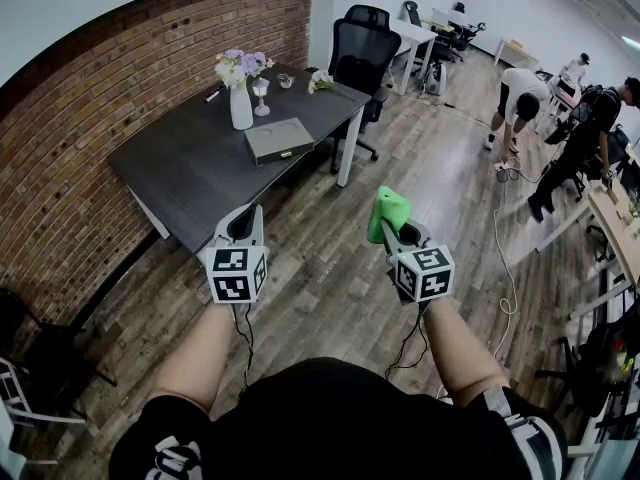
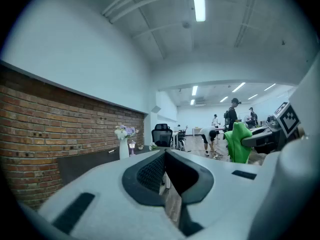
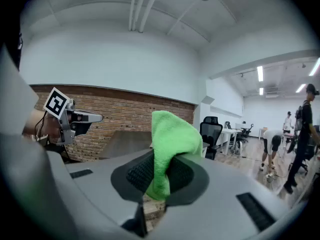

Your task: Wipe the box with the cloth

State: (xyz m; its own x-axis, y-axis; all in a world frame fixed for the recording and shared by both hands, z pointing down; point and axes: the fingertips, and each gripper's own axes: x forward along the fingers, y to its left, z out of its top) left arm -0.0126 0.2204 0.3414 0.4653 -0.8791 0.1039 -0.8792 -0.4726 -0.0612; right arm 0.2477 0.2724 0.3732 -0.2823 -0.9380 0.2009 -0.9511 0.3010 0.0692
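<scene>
Basically approach phase: right gripper [image 1: 395,230] clamps the cloth [image 1: 388,211], left gripper [image 1: 243,226] closed on nothing (idle), box [image 1: 279,139] well off at 10 o'clock from the cloth, so reach it next.

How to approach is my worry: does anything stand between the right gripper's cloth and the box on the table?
Nothing visible does. The right gripper holds the green cloth over open floor; the box lies flat on the table, vase beyond it.
</scene>
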